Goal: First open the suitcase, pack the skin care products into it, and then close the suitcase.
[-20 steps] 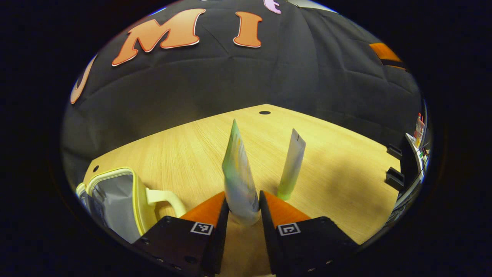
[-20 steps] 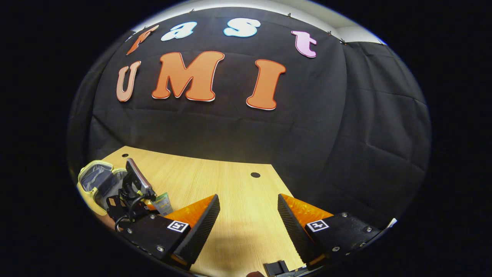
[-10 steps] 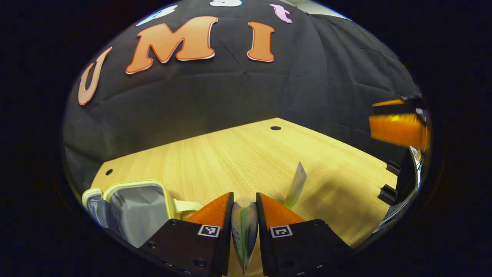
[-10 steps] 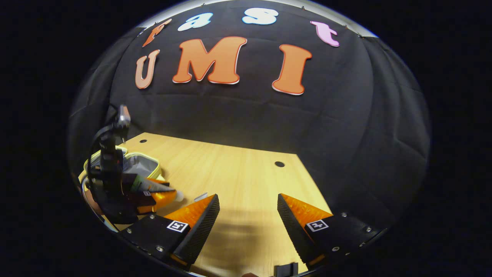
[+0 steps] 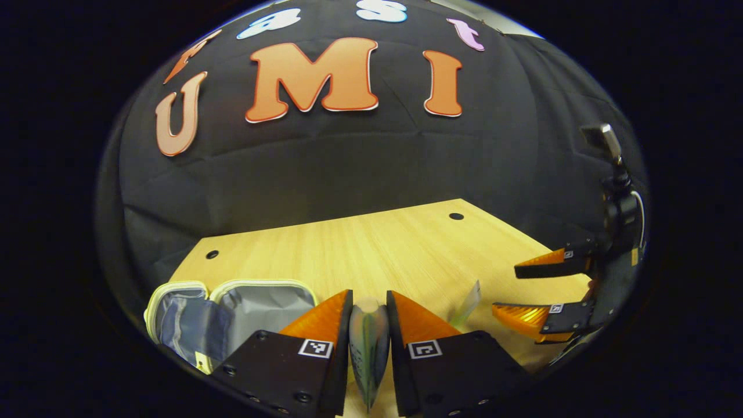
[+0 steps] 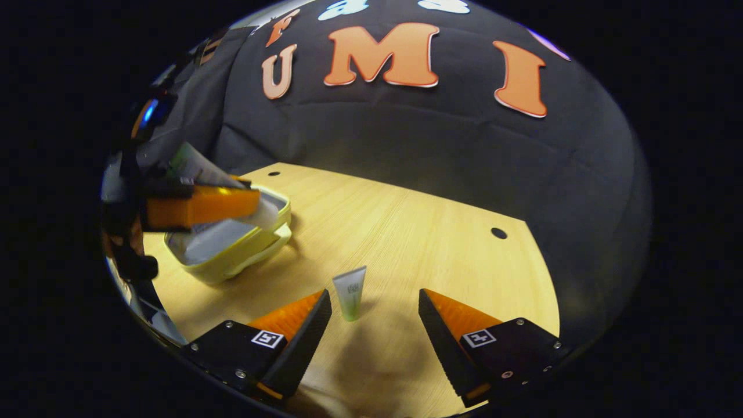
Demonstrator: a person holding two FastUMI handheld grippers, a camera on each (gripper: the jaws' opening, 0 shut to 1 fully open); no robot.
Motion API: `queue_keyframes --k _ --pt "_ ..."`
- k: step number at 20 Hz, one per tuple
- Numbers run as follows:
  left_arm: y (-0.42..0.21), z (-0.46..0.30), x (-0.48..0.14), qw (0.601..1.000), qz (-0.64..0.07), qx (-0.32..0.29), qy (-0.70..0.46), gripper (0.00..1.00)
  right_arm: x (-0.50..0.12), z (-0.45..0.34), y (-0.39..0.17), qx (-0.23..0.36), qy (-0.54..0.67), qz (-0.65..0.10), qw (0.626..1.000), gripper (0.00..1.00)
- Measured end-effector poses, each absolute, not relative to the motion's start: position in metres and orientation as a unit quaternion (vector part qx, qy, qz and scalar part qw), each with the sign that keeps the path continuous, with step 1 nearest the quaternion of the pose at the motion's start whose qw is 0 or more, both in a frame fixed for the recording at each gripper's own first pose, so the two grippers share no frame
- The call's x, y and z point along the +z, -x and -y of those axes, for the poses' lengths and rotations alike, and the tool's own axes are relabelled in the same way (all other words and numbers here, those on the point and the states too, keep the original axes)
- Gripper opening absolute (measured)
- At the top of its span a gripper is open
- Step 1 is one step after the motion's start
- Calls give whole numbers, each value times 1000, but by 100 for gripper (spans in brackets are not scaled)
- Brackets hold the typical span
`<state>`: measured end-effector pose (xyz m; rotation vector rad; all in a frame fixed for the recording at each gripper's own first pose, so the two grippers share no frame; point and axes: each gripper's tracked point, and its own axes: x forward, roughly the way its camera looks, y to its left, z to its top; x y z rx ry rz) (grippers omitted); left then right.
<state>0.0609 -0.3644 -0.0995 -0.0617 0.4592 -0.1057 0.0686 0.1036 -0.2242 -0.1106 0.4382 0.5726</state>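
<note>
- We take the open suitcase [image 5: 232, 316] as our landmark: it lies flat on the wooden table [image 5: 371, 249] near the table's left front edge, both halves spread, with a pale yellow rim and grey lining.
- Beyond the suitcase the tabletop runs bare to the black cloth wall; two small round holes [image 5: 456, 216] sit near the table's far edge, well apart from the suitcase.
- In the left gripper view, our left gripper [image 5: 369, 325] is clamped on a tube [image 5: 368, 348], both fingers pressing its sides; the tube is pale with green and bluish print, and we see it end-on between the fingers, just to the right of the suitcase.
- In the right gripper view the left gripper [image 6: 200, 204] hangs over the suitcase [image 6: 232, 247], the tube [image 6: 194, 165] sticking out of it at a slant above the lining.
- A second tube [image 6: 350, 292] stands upright on its cap on the table, white at the top and green at the bottom, well to the right of the suitcase and apart from it.
- Our right gripper [image 6: 374, 325] has its fingers spread wide with nothing between them; the standing tube is just ahead of its left finger, not touching that we can tell.
- In the left gripper view the right gripper [image 5: 537, 293] sits far to the right of the suitcase, with the standing tube [image 5: 467, 299] between it and our left gripper.
</note>
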Motion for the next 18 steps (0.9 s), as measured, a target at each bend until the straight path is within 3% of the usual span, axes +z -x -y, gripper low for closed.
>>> queue_keyframes --k 5,7,8,11,13,17,18 --pt "-30 330 -101 962 -267 16 46 33 -255 -120 -76 333 53 -242 910 91" --pt "-14 318 -102 957 -280 38 70 33 -263 -127 -79 345 51 -252 903 84" --pt "-8 312 -106 953 -289 49 76 33 -267 -130 -81 350 52 -253 901 75" --pt "5 290 -113 944 -308 77 86 33 -275 -142 -80 366 52 -259 892 61" --pt "14 281 -114 941 -313 85 96 34 -280 -145 -82 367 60 -259 891 55" --pt "23 262 -129 933 -339 88 87 33 -280 -155 -81 369 49 -266 889 33" --pt "22 259 -133 931 -345 81 88 33 -279 -157 -81 368 50 -266 890 39"
